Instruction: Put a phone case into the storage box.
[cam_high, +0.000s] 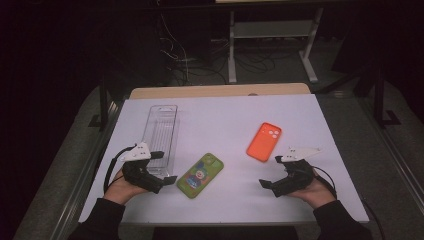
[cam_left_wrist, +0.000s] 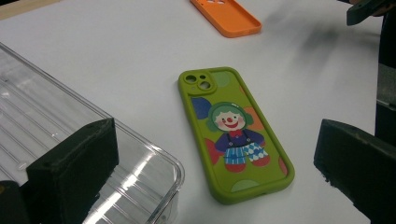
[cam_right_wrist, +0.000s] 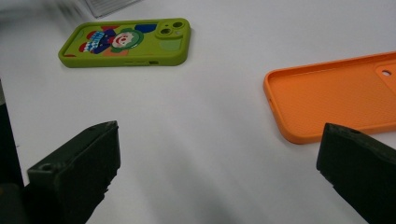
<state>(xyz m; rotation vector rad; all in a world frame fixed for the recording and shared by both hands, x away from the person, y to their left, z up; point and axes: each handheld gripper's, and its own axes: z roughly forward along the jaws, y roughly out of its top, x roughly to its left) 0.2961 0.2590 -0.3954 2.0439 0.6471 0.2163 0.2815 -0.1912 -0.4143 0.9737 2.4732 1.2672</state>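
High view, left claw (cam_high: 165, 167): jaws wide apart, holding nothing, beside the near end of the clear tray (cam_high: 160, 131).
High view, right claw (cam_high: 272, 171): jaws spread wide, holding nothing, just near of the orange case (cam_high: 264, 141).
High view, green case (cam_high: 200, 175): flat on the table (cam_high: 225, 115), between both claws.
Left gripper view: jaws wide; green case (cam_left_wrist: 236, 135) lies ahead between them, untouched; one jaw is over the tray's (cam_left_wrist: 70, 126) corner.
Right gripper view: jaws wide, gripping nothing; orange case (cam_right_wrist: 336, 95) is hollow side up.

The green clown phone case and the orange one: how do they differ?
The green clown-printed phone case lies back up, showing its picture; the plain orange phone case lies hollow side up, showing its empty inside. The green one lies beside the clear plastic tray; the orange one lies apart. Both lie flat on the white table.
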